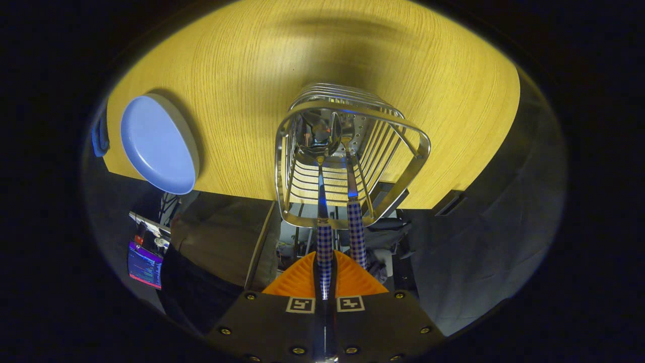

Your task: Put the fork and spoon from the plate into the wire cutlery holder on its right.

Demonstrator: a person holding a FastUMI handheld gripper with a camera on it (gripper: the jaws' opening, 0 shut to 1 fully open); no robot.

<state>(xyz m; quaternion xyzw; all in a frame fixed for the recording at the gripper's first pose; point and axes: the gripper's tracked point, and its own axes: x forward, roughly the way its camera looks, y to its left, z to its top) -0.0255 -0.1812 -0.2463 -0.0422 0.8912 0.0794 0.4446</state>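
Note:
I look down into the wire cutlery holder [418, 146], which stands on the yellow wooden table [242, 75]. My gripper [325, 258] is shut on the blue-checked handle of the spoon [324, 237]. The spoon's shiny bowl hangs inside the holder, near its bottom. Right beside it, the fork [357, 232], with the same checked handle, stands in the holder, and its handle leans out past my right finger. The round blue plate [156, 143] lies on the table to the left of the holder, with nothing on it.
The holder stands close to the table's near edge [227, 194]. Below that edge are a person's dark clothing [216, 242], a lit screen [144, 264] and some clutter under the table. Grey cloth [484, 242] hangs on the right.

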